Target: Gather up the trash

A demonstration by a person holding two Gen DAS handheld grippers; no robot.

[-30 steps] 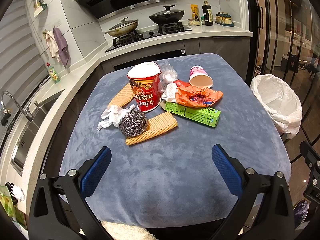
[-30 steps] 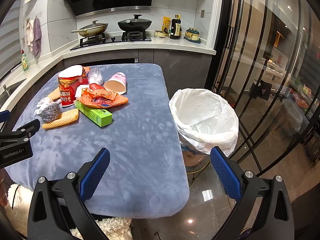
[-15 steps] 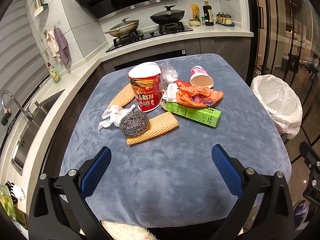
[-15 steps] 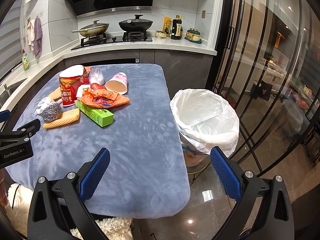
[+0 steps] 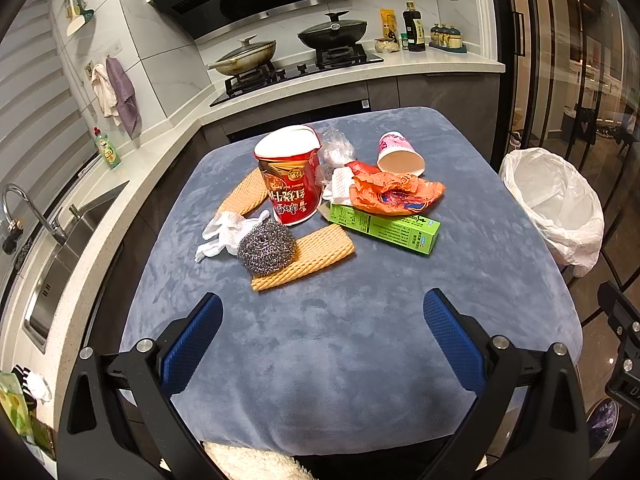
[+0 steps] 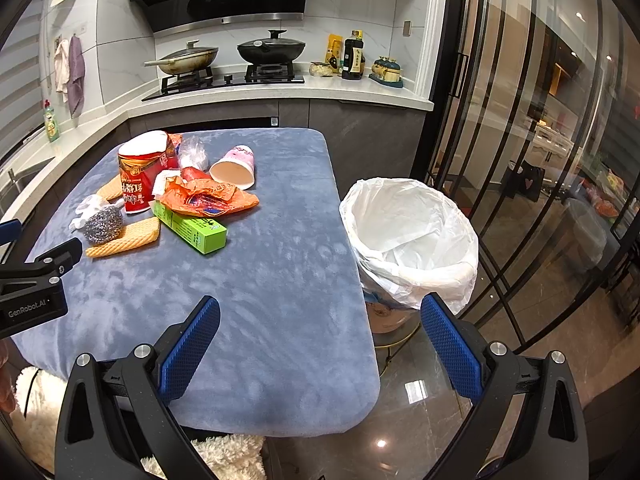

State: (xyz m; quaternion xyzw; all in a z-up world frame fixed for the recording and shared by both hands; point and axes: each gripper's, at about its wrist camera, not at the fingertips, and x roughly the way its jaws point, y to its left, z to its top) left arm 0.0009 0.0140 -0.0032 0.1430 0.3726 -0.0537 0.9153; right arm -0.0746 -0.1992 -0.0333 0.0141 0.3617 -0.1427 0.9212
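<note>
My table [image 5: 360,340] wears a blue-grey plush cover, and everything on it clusters around the red noodle cup [image 5: 290,178], which stands upright. Just in front of the cup lies a steel scourer [image 5: 266,246], resting partly on a ribbed orange cloth [image 5: 316,254]; a second such cloth [image 5: 244,196] lies left of the cup, a white glove [image 5: 224,232] beside the scourer. Right of the cup: a green carton [image 5: 384,228], an orange wrapper [image 5: 394,194] overlapping it, and a tipped pink paper cup [image 5: 398,154].

Velvety cloth tabletop [image 5: 340,340] (matt, blue)
</note>
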